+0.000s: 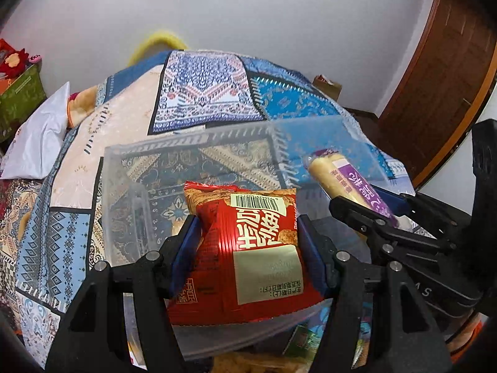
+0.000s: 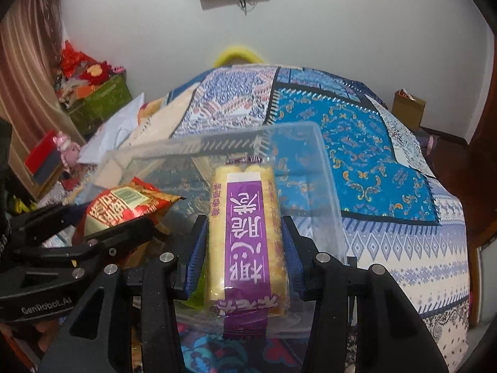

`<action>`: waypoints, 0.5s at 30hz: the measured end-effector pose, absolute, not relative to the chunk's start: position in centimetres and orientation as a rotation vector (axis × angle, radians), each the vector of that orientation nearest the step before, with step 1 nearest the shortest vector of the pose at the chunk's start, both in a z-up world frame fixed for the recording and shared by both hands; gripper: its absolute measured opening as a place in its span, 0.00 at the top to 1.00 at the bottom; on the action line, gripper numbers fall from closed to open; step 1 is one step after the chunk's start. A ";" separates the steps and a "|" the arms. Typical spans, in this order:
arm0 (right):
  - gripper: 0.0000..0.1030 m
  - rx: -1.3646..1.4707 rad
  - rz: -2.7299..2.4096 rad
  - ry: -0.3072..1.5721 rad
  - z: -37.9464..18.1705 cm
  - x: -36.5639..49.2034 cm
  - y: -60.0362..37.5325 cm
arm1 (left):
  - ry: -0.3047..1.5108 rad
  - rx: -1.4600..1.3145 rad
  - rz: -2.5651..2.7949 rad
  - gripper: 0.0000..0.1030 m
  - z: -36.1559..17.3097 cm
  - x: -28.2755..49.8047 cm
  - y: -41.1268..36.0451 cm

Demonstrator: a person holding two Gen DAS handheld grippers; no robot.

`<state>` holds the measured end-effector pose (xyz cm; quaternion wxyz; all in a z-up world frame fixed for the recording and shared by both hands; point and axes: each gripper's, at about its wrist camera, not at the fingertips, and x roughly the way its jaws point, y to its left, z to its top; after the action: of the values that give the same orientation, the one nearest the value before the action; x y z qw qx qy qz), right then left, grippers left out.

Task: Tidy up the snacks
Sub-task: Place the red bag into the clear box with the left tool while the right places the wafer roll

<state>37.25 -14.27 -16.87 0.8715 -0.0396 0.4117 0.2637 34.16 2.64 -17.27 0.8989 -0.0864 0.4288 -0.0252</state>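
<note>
Red snack packet [image 1: 248, 248] fills the lower centre of the left wrist view, pinched between the two blue-padded fingers of the left hand-held gripper [image 1: 247, 248], whose jaws are closed partway onto its sides. The packet is puffy, glossy red with large pale characters, a barcode on a pale green label near its top edge and a cream panel of small print lower down. It hangs over the near part of a clear plastic bin [image 1: 124, 168] that sits on a bed [image 1: 202, 93] with a patchwork blue cover. At the right of the frame the right hand-held gripper [image 1: 369, 205] holds a purple-banded biscuit pack [image 1: 338, 177] slanting up to the left over the bin's right side.

In the right wrist view that biscuit pack [image 2: 245, 236] stands lengthwise in the centre, gripped on both long sides by the right hand-held gripper [image 2: 245, 242], jaws narrowed to the pack's width. It is a clear wrapper over pale yellow rolls with a purple band bearing white characters. Beyond it lies the clear bin [image 2: 326, 161] on the bed [image 2: 372, 143]. At the left, the left hand-held gripper [image 2: 102, 217] clamps the red packet [image 2: 124, 205].
</note>
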 end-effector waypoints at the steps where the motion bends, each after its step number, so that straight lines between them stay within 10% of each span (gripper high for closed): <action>1: 0.59 -0.081 0.556 0.868 -17.0 37.3 -14.3 | 0.899 -0.184 -0.057 0.39 -17.5 34.3 2.7; 15: 0.58 -0.083 0.553 0.855 -14.7 35.5 -14.9 | 0.876 -0.135 -0.067 0.39 -14.7 32.1 2.2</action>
<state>35.52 -14.91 -14.66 0.8725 -0.0395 0.4090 0.2644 32.08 2.17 -14.71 0.9028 -0.0655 0.4238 -0.0326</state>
